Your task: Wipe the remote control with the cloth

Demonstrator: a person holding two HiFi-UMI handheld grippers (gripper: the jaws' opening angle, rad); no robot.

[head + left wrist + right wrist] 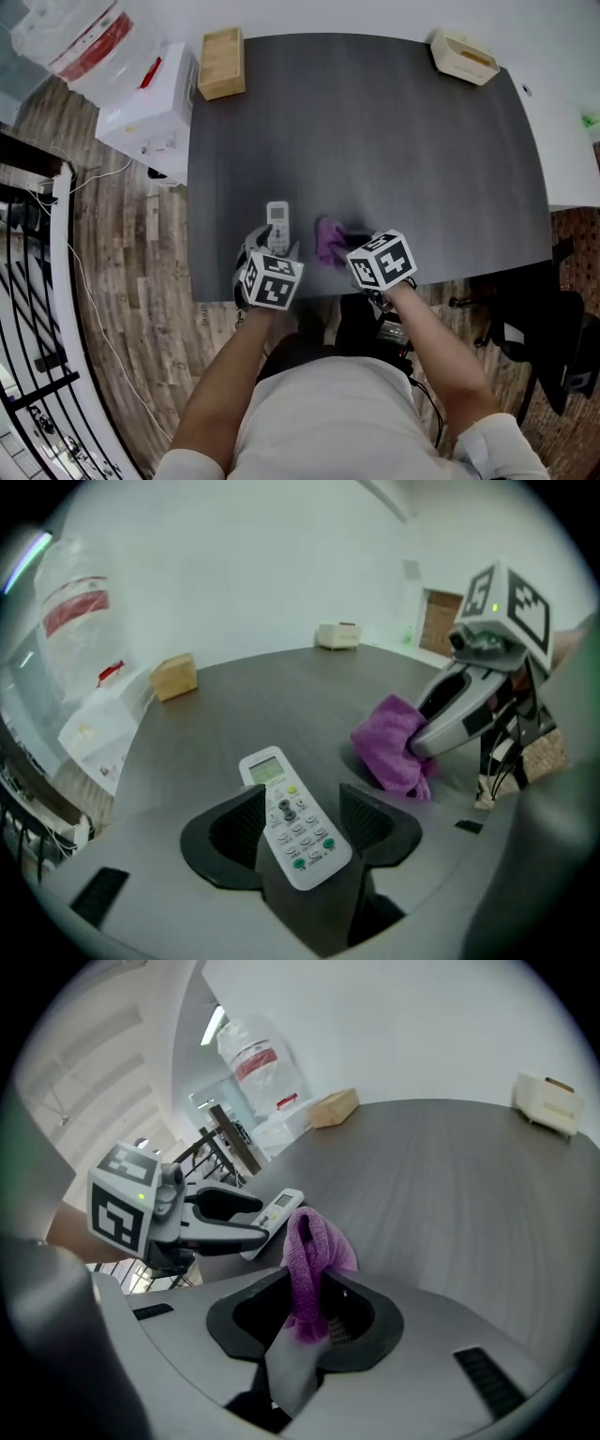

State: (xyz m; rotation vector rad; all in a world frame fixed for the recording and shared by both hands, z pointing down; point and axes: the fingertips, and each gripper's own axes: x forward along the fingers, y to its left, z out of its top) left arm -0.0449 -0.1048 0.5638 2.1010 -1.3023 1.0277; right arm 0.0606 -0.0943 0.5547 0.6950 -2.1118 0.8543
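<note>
Slanting down, right tongs (309,1296) pinching cloth (319,1241).

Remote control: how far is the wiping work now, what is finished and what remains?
Done: the right tongs are shut on the purple cloth. In hand: the remote lies face up on the table between the open left tongs, with the cloth beside it, not touching. Left: the wiping itself; nothing shows a pass made.

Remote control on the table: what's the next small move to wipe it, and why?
Probably close the left gripper on the remote control to steady it. It lies flat on the table between open fingers, and the right gripper clamps the purple cloth just beside it, not touching.
</note>
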